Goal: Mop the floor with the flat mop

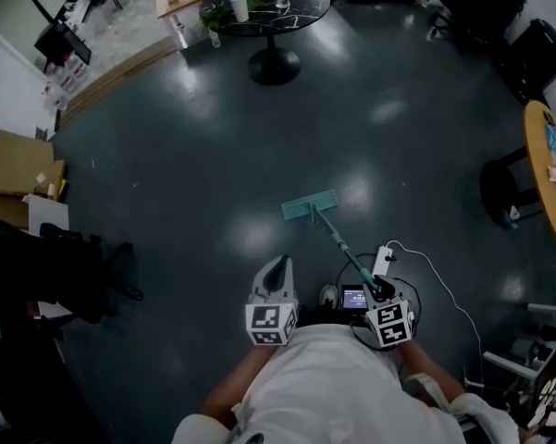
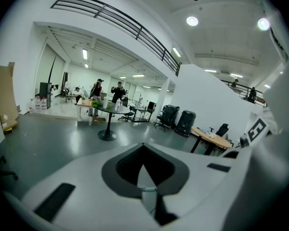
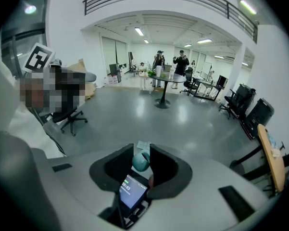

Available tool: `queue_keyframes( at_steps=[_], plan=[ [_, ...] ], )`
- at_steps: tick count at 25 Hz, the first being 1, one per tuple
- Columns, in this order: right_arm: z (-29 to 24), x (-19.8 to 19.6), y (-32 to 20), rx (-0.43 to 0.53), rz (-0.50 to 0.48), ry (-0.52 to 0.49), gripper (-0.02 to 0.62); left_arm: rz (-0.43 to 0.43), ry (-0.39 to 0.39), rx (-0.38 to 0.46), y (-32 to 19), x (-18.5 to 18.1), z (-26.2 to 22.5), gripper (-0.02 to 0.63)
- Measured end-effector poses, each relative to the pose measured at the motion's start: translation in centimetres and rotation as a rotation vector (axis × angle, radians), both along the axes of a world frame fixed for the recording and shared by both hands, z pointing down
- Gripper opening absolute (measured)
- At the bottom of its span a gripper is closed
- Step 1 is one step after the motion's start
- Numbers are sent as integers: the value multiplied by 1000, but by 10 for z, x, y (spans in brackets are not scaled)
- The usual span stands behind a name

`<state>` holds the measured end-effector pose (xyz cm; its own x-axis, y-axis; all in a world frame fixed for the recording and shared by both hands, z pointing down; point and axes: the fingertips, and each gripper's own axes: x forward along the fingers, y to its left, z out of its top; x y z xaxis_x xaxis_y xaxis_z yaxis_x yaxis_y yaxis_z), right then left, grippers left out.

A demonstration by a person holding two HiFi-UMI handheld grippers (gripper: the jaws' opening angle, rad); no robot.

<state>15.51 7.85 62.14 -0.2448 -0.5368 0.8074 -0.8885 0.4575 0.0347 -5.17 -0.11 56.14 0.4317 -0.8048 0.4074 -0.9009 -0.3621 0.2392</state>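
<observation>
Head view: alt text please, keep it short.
Seen from above, the right gripper is shut on the handle of a flat mop whose teal head lies on the dark floor ahead. The left gripper is shut and empty beside it; a round black table stands farther off.

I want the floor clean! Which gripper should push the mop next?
Right. The right gripper holds the mop handle in its jaws, mop head flat on the floor ahead. The left gripper is shut, empty.

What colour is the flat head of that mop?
The mop head is teal green, clearest in the head view.
</observation>
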Motion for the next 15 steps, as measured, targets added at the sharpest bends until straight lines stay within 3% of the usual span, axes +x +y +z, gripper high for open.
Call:
queue_keyframes(
  at_steps=[7, 15],
  plan=[
    [29, -7, -25, 8, -3, -10, 110, -12, -6, -3, 5, -1, 1, 5],
    [77, -22, -137, 80, -18, -1, 110, -24, -3, -13, 3, -1, 5, 5]
  ],
)
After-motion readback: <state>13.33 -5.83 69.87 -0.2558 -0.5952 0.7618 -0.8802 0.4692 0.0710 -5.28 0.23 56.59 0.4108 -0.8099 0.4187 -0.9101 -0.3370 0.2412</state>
